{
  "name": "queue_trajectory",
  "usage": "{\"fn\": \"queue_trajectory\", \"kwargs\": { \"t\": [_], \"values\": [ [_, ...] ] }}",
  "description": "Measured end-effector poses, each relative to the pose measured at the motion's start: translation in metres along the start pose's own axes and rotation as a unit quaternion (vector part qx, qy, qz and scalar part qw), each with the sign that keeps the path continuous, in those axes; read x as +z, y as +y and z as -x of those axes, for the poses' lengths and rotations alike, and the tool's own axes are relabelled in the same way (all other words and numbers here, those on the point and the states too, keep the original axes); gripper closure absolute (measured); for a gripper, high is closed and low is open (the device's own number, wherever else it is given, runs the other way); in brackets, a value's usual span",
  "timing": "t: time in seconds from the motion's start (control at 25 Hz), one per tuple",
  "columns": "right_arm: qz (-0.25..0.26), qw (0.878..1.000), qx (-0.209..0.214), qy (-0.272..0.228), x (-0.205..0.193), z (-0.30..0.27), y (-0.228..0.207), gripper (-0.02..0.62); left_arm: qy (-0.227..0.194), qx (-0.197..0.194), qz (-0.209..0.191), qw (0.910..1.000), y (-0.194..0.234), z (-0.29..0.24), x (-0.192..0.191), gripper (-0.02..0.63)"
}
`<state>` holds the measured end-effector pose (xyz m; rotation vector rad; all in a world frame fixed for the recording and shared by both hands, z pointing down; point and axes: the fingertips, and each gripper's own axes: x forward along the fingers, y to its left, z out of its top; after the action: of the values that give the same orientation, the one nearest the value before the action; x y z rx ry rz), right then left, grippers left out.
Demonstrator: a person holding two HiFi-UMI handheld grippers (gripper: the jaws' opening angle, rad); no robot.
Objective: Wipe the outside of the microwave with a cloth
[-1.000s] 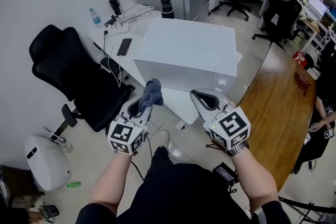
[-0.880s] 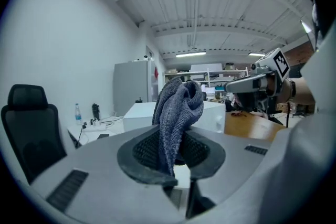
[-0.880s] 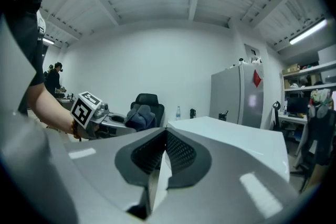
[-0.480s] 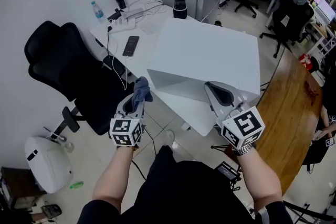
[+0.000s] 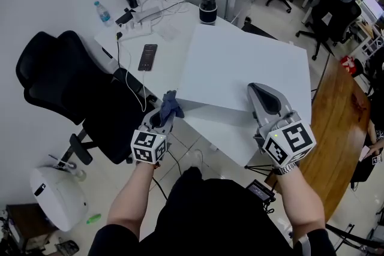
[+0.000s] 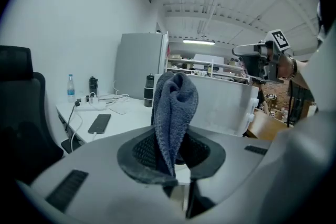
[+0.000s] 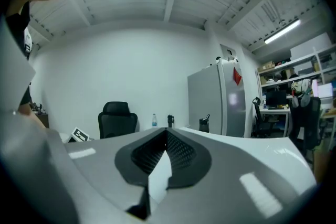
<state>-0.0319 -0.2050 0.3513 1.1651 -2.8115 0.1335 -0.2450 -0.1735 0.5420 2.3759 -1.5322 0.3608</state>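
The white microwave (image 5: 240, 63) stands on a white desk (image 5: 162, 48), seen from above. My left gripper (image 5: 165, 116) is shut on a bunched blue-grey cloth (image 5: 171, 106), which pokes up beside the microwave's near left corner. In the left gripper view the cloth (image 6: 176, 107) stands up out of the left gripper (image 6: 170, 139), with the microwave (image 6: 220, 107) just behind it. My right gripper (image 5: 264, 99) hangs over the near edge of the microwave's top. Its jaws are shut, with nothing between them in the right gripper view (image 7: 167, 134).
A black office chair (image 5: 66, 87) stands left of the desk. On the desk lie a phone (image 5: 147, 57), a power strip with cables (image 5: 141, 14), a water bottle (image 5: 102, 12) and a black tumbler (image 5: 207, 6). A wooden table (image 5: 342, 123) runs along the right.
Both grippers have moved forward to the microwave. The left one, still holding the cloth, is now at its near left corner. The right one is now above the top's near edge.
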Motion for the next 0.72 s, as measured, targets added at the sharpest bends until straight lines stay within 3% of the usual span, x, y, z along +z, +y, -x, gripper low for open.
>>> {"fn": "queue_trajectory", "kwargs": {
  "t": [0.36,0.72],
  "values": [
    [0.003,1.000,-0.016,-0.003,0.011,-0.045,-0.010,0.595,0.024,-0.087,-0.019,0.9957,0.011,-0.043,0.007,0.526],
    [-0.002,0.999,-0.041,0.004,0.013,-0.068,-0.027,0.595,0.036,-0.127,-0.030,0.9908,0.028,-0.092,0.021,0.528]
  ]
}}
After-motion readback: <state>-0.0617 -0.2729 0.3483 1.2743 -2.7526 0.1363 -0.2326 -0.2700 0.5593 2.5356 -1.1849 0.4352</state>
